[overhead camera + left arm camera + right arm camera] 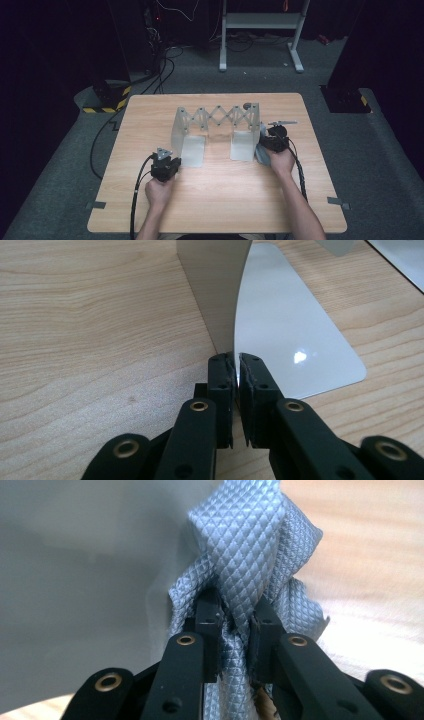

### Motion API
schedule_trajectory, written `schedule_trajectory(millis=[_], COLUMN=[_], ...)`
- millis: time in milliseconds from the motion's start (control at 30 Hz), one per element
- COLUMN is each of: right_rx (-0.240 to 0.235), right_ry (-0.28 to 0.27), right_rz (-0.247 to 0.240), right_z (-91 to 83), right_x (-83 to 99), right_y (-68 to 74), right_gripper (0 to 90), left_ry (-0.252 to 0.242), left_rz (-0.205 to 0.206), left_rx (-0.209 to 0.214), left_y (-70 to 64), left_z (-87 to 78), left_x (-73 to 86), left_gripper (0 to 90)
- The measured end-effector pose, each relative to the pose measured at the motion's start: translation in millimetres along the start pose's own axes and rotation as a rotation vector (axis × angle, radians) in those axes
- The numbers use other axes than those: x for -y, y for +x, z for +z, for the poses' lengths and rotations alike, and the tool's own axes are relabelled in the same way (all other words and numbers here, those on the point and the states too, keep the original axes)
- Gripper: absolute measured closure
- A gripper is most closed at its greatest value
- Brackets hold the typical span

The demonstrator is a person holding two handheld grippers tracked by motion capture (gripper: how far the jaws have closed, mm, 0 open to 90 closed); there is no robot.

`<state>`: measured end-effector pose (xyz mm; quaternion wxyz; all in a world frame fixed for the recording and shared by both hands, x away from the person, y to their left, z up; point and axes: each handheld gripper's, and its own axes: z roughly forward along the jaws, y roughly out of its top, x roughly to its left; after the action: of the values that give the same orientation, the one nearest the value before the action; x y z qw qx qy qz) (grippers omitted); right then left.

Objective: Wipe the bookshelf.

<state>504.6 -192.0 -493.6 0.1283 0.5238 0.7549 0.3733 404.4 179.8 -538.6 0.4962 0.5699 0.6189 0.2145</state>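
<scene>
Seemingly steadying it, the left gripper (235,371) is pinching the metal rack's (216,131) upright left plate at mid-frame, while the right gripper (235,622) is clamping a grey cloth (250,545) against its right side for wiping.

A light wooden bench (215,200) is standing on grey carpet (395,165), its top catching an even glow from above while the surroundings are sinking into darkness. Strips of grey tape (96,205) are lying at its near corners. Beyond the far edge, a white metal frame (260,30) with two flat feet is resting on the carpet. Black cables (162,70) are trailing across the floor toward a dark stand at the left, whose base is showing yellow-and-black hazard tape (107,102). A second dark base (345,97) with a similar stripe is sitting at the right. Black curtains or panels are closing in both sides of the room.
</scene>
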Motion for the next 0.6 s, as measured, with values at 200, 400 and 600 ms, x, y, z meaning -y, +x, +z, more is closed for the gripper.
schedule_trajectory(millis=[200,400,600], right_rx=[-0.011,0.003,0.019], right_ry=[-0.099,-0.174,-0.192], right_rz=[-0.058,-0.11,-0.119], right_z=[-38.1,-66.3,-70.1], right_x=[-15.8,-36.5,-50.7], right_y=[10.6,21.4,21.7], right_gripper=[79.8,79.8,79.7], left_ry=[-0.003,0.0,0.001], left_rz=[-0.009,-0.007,-0.009], left_rx=[0.001,0.004,0.005], left_y=[0.2,0.7,0.6], left_z=[0.2,0.1,0.1], left_x=[-0.2,-0.5,-0.5], left_gripper=[83.7,83.6,83.6])
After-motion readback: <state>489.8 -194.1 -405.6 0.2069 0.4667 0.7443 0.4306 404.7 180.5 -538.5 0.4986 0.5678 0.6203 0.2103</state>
